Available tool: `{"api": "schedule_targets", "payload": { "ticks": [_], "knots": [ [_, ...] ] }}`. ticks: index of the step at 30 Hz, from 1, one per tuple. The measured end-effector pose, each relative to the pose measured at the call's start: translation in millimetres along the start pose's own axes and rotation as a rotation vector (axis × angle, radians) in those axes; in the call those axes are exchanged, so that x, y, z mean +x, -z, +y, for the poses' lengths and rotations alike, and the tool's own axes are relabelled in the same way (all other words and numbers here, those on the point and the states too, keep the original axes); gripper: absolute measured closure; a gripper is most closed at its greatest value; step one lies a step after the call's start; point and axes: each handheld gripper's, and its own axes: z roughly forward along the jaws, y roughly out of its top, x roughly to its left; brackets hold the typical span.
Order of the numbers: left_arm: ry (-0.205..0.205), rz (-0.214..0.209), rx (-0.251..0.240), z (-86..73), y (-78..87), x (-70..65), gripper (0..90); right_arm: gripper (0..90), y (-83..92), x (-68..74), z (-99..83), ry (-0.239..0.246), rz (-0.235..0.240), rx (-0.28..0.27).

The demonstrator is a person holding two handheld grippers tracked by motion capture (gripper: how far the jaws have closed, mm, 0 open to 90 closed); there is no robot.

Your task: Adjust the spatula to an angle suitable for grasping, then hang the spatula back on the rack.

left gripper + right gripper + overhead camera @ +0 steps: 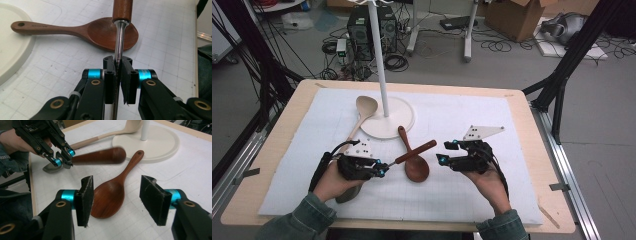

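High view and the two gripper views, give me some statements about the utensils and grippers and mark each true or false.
1. The left gripper is shut on the metal shank of a wooden-handled utensil. True.
2. The right gripper clamps the dark wooden spoon. False: its jaws stand open with nothing between them.
3. The dark wooden spoon lies flat on the white mat. True.
4. The pale wooden spoon hangs from the white stand. False: it lies on the mat, bowl by the base.

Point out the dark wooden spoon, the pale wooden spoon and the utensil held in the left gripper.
dark wooden spoon (417,167), high view, bowl.
pale wooden spoon (366,105), high view, bowl.
utensil (119,40), left gripper view, metal shank.
left gripper (118,66), left gripper view, between fingertips.
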Motion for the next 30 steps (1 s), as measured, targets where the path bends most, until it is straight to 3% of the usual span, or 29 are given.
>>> {"api": "schedule_targets", "payload": {
  "ticks": [15, 19, 30],
  "knots": [
    [0.014, 0.012, -0.028, 3.0, 9.7, 5.0, 83.3, 32.2, -12.7, 7.9, 5.5, -0.021, -0.003, -0.007],
    [0.02, 0.013, -0.037, 3.5, 11.0, 5.9, 83.3, 32.5, -16.5, 11.5, 6.7, -0.042, 0.007, -0.004],
    [0.025, 0.031, -0.068, 7.6, 15.1, 4.3, 83.4, 33.9, -28.2, 22.4, 16.8, -0.03, 0.021, 0.003]
  ]
}}
